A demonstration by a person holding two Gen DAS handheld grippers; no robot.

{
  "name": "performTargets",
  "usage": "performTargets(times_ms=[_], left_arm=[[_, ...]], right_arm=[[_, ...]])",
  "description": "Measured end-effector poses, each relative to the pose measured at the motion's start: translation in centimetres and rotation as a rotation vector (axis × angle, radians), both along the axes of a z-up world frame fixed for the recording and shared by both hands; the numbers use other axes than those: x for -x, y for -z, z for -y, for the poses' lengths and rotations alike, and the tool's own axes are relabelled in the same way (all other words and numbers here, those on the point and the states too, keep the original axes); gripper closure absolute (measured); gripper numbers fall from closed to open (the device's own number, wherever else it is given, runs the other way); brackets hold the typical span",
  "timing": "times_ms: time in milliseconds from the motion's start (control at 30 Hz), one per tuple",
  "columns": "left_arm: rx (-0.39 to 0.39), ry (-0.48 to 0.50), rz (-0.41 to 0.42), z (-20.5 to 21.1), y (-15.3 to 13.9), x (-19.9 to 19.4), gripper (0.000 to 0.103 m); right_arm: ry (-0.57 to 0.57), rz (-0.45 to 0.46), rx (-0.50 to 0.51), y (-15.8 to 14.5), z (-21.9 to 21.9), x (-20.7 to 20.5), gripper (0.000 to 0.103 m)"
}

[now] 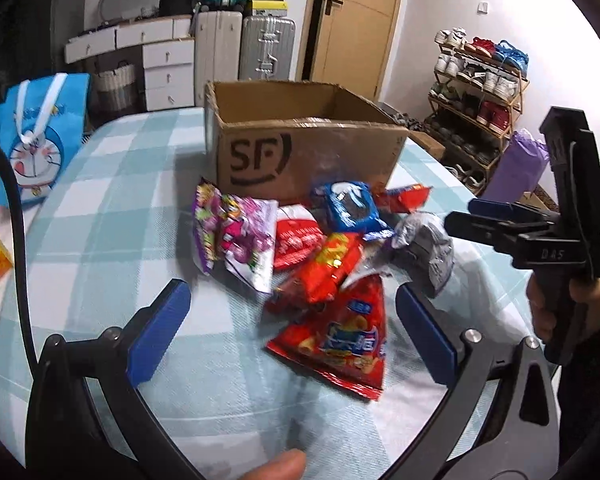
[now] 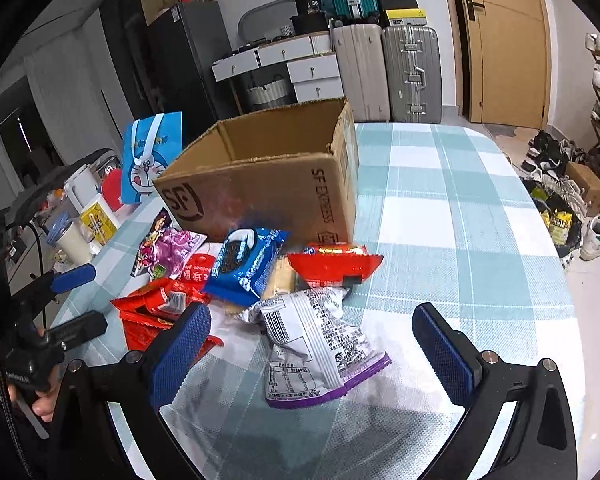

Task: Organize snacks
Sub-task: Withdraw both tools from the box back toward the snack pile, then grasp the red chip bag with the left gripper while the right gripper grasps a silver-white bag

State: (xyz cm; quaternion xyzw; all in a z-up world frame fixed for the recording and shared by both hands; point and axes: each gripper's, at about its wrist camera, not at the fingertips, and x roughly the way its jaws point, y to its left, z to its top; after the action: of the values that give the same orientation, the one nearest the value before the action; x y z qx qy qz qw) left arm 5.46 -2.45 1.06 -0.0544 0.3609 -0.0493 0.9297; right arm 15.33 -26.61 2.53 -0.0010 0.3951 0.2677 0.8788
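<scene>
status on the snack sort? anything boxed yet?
Done: nothing visible. What shows of the cardboard box interior is bare; its floor is hidden.
In hand: nothing. The left claw is open over the red chip bag; the right claw is open around the silver-purple bag, not gripping.
Left: the whole pile, including the blue cookie pack and pink candy bag, lies on the tablecloth.

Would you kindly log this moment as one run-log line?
left gripper: open, above red triangular snack bag | right gripper: open, over silver-purple snack packet | brown cardboard box: open
</scene>
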Motion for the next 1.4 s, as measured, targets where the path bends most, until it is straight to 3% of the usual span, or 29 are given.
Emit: performTargets(times_ms=[433, 967, 1200, 1400], left_arm=[[-0.018, 0.106, -0.098, 2.6, 2.5, -0.8, 0.001], [-0.009, 0.162, -0.130, 3.8, 4.0, -1.1, 0.006], [0.014, 0.149, -0.135, 3.4, 4.2, -1.3, 0.008], [0.037, 0.124, -0.160, 3.1, 4.7, -1.8, 0.019]], right_arm=[[-0.022, -0.044, 0.068, 2.4, -1.4, -0.6, 0.001], [-0.099, -0.080, 0.074, 3.8, -2.7, 0.0, 0.001], [-0.112, -0.070, 0.065, 3.6, -2.7, 0.3, 0.006], [-0.065, -0.065, 0.107, 4.3, -2.9, -0.3, 0.022]])
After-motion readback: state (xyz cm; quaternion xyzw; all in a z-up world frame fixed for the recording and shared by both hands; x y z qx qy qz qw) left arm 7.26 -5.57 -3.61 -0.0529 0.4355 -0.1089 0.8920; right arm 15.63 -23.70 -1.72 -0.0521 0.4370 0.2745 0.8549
